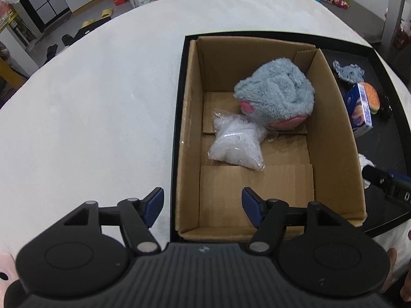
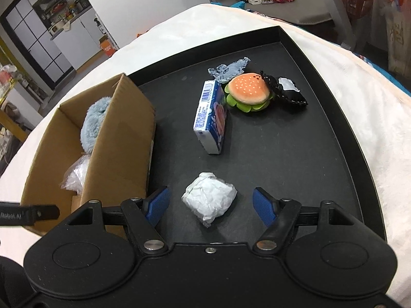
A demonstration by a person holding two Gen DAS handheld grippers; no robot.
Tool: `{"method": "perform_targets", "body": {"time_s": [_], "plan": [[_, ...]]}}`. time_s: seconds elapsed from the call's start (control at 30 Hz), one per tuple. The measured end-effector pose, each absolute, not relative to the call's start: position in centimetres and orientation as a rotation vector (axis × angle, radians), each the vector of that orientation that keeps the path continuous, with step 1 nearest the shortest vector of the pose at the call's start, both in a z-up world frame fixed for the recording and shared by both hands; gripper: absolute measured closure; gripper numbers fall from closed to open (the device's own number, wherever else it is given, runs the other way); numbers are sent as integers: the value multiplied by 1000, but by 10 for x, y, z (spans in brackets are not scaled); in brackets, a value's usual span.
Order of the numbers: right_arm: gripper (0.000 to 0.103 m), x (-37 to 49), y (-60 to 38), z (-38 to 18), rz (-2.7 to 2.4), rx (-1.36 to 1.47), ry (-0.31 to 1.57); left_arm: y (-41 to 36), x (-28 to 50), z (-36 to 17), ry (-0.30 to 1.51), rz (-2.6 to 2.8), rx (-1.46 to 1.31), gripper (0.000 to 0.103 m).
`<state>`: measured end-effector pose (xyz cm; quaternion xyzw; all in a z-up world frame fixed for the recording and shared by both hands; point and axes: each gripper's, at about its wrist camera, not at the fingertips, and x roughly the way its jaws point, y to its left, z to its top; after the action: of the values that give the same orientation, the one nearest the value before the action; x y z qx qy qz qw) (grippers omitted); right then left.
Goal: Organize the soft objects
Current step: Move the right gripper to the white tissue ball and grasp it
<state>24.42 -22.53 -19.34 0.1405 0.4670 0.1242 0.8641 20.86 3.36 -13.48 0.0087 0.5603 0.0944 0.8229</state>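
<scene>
A cardboard box (image 1: pixel 192 118) stands in a black tray (image 1: pixel 385 151) and holds a grey plush toy (image 1: pixel 276 92) and a clear bag of white filling (image 1: pixel 235 142). My left gripper (image 1: pixel 203 209) hangs open above the box's near left corner, nothing between its fingers. In the right wrist view a crumpled white wad (image 2: pixel 209 200) lies on the tray (image 2: pixel 308 154), right between the blue pads of my open right gripper (image 2: pixel 211 205), which do not touch it. Farther back lie a blue-and-white carton (image 2: pixel 212 118), a plush burger (image 2: pixel 248 91), a grey fabric piece (image 2: pixel 228 69) and a black-and-white soft toy (image 2: pixel 287 88).
The tray rests on a white fluffy cover (image 1: pixel 90 102). The box's wall (image 2: pixel 120 138) stands close to the left of my right gripper. The right gripper's body (image 1: pixel 385 182) shows at the edge of the left wrist view. Room clutter lies beyond the bed.
</scene>
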Motion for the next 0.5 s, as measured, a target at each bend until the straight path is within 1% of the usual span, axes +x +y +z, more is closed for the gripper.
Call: {"method": "perform_targets", "body": {"time_s": [0.2,0.3,0.33,0.4,0.43,0.5], "plan": [[32,249,-224,-204,263,290,1005,24,212,-142,1221,206,55,35],[35,251,-223,-209,266,277,1018,20,215,-146,1233,214,58,34],[38,251,-223,-210,268,273,1020,18,215,-148,1235,217,61,33],[49,252,-224,-211,273,275,1025,14,216,-151,1240,223,75,30],[59,253,-224,-212,275,277,1030,12,216,-152,1242,226,85,30],[62,253,-227,-213,278,289,1035,10,216,-153,1244,231,92,29]]}}
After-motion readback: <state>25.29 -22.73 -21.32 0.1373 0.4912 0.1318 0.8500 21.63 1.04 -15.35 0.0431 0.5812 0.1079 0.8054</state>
